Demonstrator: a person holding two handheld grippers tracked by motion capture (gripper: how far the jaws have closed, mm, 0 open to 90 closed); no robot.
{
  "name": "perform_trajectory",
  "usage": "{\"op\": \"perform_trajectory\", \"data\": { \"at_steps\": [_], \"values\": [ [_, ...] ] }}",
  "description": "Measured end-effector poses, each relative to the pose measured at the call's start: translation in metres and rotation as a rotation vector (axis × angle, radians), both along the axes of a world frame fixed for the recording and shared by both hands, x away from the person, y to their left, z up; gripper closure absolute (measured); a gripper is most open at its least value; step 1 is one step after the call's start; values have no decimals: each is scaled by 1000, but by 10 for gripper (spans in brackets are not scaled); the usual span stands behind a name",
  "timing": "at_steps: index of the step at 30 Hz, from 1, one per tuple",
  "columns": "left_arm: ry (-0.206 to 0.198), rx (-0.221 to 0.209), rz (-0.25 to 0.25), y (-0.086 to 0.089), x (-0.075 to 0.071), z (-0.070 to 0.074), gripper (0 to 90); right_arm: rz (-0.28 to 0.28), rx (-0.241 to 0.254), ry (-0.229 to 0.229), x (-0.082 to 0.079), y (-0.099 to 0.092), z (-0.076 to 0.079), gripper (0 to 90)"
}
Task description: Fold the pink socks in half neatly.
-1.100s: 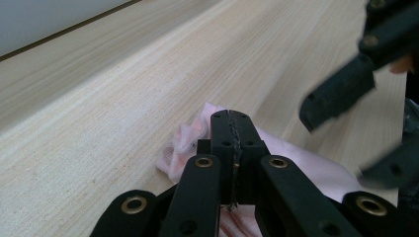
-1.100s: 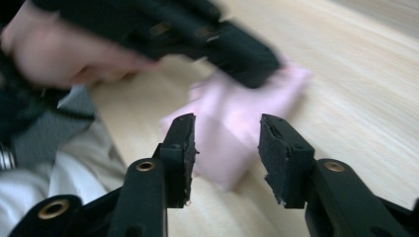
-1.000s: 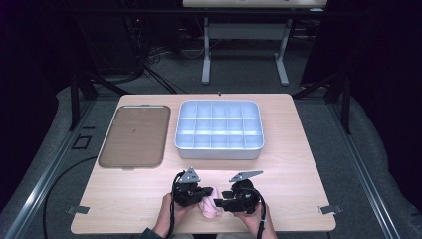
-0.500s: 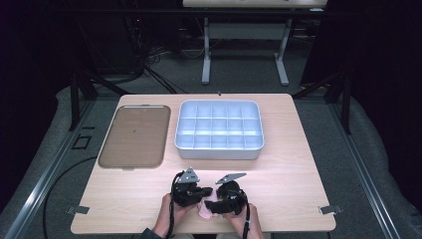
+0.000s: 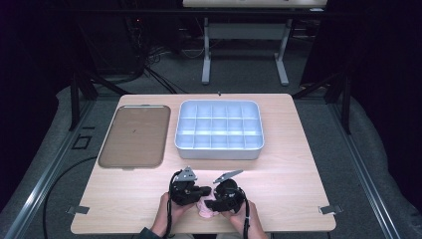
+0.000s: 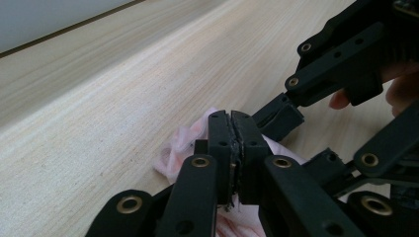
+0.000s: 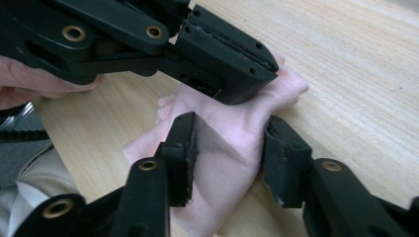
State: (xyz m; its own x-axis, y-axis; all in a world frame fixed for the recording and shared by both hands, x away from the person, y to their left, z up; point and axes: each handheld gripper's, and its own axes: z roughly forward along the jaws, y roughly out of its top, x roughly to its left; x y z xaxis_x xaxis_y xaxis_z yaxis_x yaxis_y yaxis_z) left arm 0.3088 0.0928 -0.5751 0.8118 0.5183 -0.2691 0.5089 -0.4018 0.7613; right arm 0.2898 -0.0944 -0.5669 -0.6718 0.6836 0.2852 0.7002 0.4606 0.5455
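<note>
Near the front edge of the wooden table (image 5: 298, 199) lay a pink cloth (image 7: 227, 143). Clamped tight on it was the left gripper (image 6: 230, 129). Around it, the right gripper (image 7: 228, 148) had just been closing its jaws.

Open counter ahead and to both sides; the claws crowded each other at the near edge

The left claw (image 5: 203, 190) and right claw (image 5: 211, 203) met nose to nose over the pink cloth (image 5: 205, 211), leaving no gap between them. Beyond lay a bare strip of counter (image 5: 293, 169), then the compartment tray (image 5: 219, 130) and brown flat tray (image 5: 133, 135) blocked the far half. The right flank stood free.
</note>
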Motion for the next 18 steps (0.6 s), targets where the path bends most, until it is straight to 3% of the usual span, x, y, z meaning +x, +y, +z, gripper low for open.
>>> {"op": "perform_trajectory", "data": {
  "at_steps": [4, 6, 9, 13, 18],
  "values": [
    [-8, -10, 31, 8, 0, 5, 788, 24, 6, 21, 4, -1, 0, 668],
    [-32, 4, 74, 14, 1, 9, 700, 32, 3, 21, 5, 1, 1, 694],
    [-33, 11, 144, 29, 4, 12, 575, 47, -6, 16, 6, 2, 2, 717],
    [-62, 75, 226, 49, 5, 10, 445, 47, -16, 22, 6, 3, 3, 739],
    [-72, 139, 289, 65, 2, 0, 359, 37, -14, 23, 6, 4, 3, 761]
  ]
}}
